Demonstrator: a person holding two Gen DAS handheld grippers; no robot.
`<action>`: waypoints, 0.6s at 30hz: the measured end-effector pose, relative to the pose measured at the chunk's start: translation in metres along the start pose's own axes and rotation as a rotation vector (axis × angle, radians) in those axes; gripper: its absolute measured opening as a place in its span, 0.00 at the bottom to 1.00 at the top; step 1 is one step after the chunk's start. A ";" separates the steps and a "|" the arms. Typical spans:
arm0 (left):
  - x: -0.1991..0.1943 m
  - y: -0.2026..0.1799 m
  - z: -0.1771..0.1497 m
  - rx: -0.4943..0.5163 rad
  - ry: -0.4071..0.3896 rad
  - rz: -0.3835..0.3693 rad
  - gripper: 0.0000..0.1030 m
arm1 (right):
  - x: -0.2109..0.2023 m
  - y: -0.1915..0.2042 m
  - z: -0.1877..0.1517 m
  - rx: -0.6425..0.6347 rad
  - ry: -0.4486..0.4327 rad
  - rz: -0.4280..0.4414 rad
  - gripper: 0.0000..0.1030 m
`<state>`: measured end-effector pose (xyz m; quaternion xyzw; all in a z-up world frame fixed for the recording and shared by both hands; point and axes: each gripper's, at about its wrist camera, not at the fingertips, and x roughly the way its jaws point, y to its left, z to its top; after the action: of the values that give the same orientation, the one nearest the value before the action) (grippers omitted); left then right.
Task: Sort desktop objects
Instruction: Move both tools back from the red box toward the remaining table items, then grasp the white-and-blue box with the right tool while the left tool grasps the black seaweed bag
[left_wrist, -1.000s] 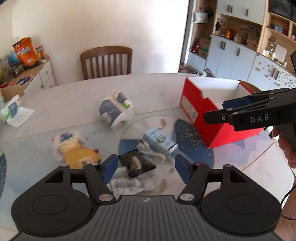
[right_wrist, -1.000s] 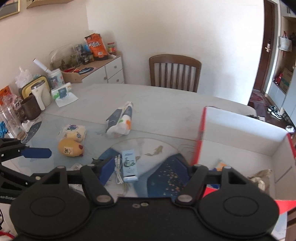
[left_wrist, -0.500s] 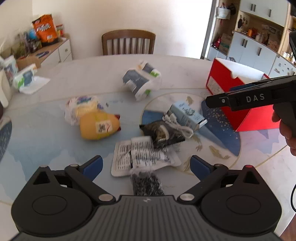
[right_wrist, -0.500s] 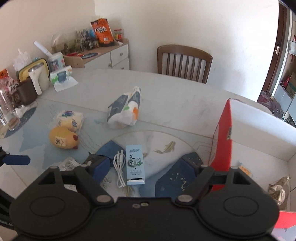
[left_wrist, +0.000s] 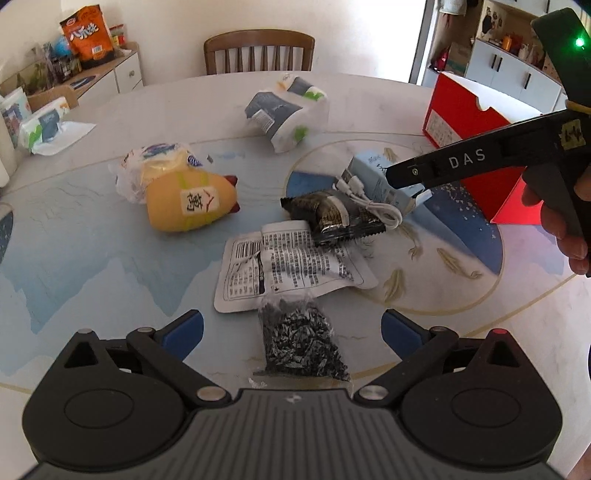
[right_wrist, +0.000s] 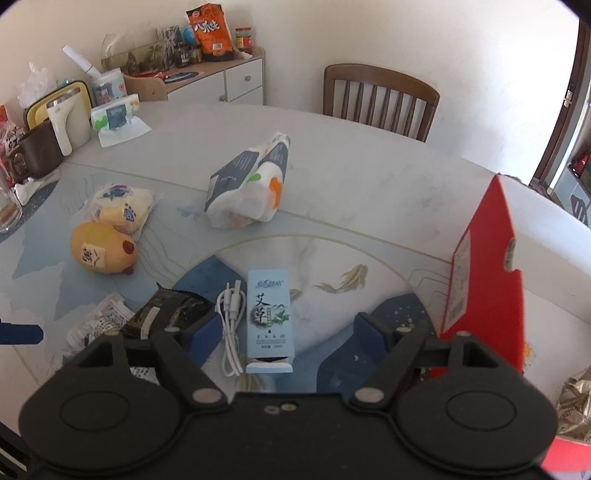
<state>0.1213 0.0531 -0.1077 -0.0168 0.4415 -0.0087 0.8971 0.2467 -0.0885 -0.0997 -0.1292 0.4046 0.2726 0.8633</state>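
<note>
My left gripper (left_wrist: 291, 328) hangs open and wide over a clear bag of dark flakes (left_wrist: 299, 339), pads apart from it. Beyond lie a white printed pouch (left_wrist: 284, 266), a dark snack packet (left_wrist: 332, 214), a yellow plush toy (left_wrist: 192, 203) and a wrapped bun (left_wrist: 155, 162). My right gripper (right_wrist: 286, 332) hovers over a pale blue box (right_wrist: 269, 317) and a white cable (right_wrist: 231, 325). Its jaws are closing, with the box between them and untouched. The red box (right_wrist: 480, 295) stands open at the right.
A tissue pack (right_wrist: 247, 192) lies toward the far side of the round table (right_wrist: 369, 184), with a wooden chair (right_wrist: 380, 99) behind. Cups, a jug and packets crowd the left edge near a sideboard (right_wrist: 221, 81). A crumpled wrapper (right_wrist: 576, 406) sits inside the red box.
Both grippers have sunk toward the table. The left jaws spread wider and now frame the clear bag. The right gripper came in closer over the blue box and cable.
</note>
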 end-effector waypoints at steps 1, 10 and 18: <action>0.000 0.000 -0.001 -0.003 -0.005 0.007 1.00 | 0.002 0.000 0.000 -0.001 0.004 0.001 0.75; 0.005 -0.003 -0.006 -0.009 -0.001 0.037 1.00 | 0.018 -0.004 0.000 0.011 0.033 0.021 0.66; 0.006 -0.002 -0.008 -0.029 -0.003 0.034 0.98 | 0.025 -0.005 0.000 0.020 0.050 0.032 0.56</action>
<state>0.1186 0.0508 -0.1167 -0.0221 0.4403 0.0130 0.8975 0.2633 -0.0835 -0.1191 -0.1209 0.4309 0.2788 0.8497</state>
